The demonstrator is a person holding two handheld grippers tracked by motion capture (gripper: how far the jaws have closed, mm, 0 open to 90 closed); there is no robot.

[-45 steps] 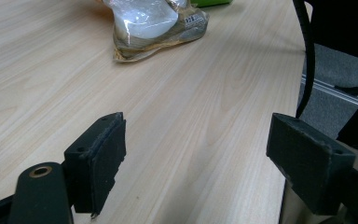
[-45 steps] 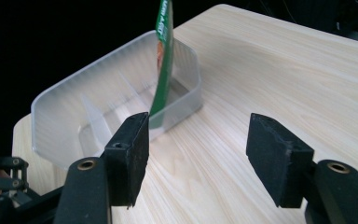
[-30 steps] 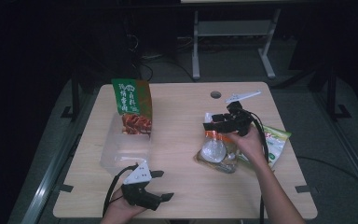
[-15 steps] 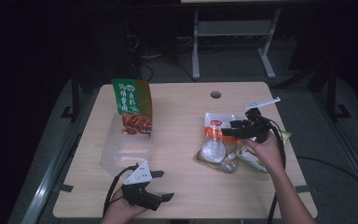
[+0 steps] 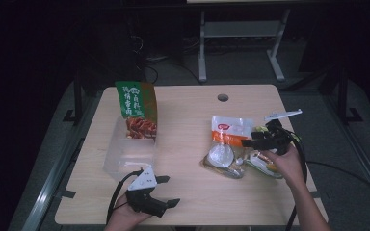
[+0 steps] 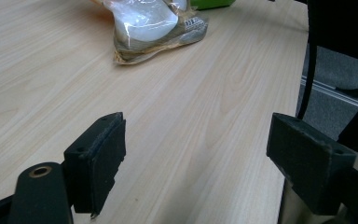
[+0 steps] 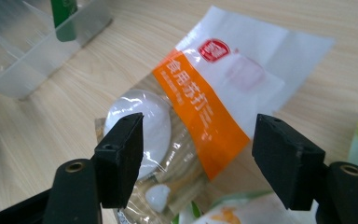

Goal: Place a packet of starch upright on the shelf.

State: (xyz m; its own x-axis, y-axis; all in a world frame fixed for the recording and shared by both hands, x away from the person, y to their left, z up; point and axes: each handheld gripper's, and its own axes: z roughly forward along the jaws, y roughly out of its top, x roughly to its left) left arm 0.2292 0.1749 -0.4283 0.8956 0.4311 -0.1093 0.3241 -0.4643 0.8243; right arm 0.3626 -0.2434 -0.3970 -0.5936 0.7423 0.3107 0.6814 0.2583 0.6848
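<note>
High view, orange-banded packet [image 5: 230, 139] lengthwise away.

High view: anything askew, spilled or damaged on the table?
Nothing spilled or torn. The green and orange snack bag stands upright in the clear plastic bin. The white and orange sealed pouch lies flat at an angle, touching a green-edged packet beside it. The right claw hangs open over the pouch.

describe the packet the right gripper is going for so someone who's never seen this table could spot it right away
Start at the wooden table, on its right half, near the right gripper. The clear packet with an orange band lies flat there. Unlike the green-edged packet beside it, it has a white top and a round white lump inside.
</note>
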